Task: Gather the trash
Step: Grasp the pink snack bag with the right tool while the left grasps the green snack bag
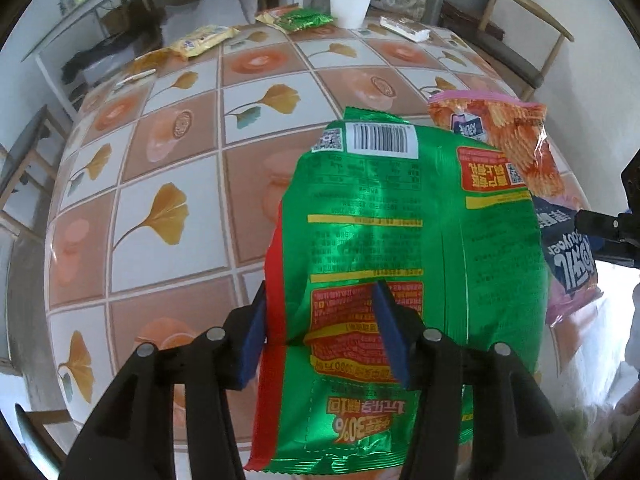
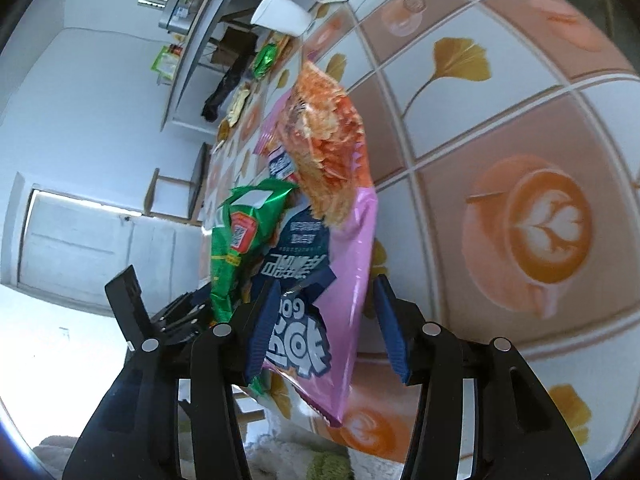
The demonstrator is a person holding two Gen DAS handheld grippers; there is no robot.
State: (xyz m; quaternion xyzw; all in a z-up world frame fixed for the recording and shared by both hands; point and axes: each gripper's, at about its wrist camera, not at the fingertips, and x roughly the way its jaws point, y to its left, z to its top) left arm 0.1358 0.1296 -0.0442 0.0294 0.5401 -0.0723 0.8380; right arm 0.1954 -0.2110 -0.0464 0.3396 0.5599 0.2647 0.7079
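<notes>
A green snack bag point(image 1: 400, 220) lies back side up, barcode at the top, over the near edge of the tiled table point(image 1: 160, 160). My left gripper point(image 1: 322, 336) is open around its red left edge, and neither blue pad presses on it. Behind it at the right sits a pink and orange chip bag point(image 1: 512, 136). In the right wrist view that pink bag point(image 2: 352, 240) hangs between the spread fingers of my right gripper point(image 2: 326, 328), which is open. The right pad stands apart from the bag. The green bag point(image 2: 236, 240) shows just left of it.
At the far side of the table stand a white paper cup point(image 1: 351, 2), a small green wrapper point(image 1: 306, 20), a yellow wrapper point(image 1: 204, 40) and a white wrapper point(image 1: 404, 28). A wooden chair point(image 1: 520, 40) stands at the far right. Something pale and fluffy lies below the table edge point(image 2: 280, 452).
</notes>
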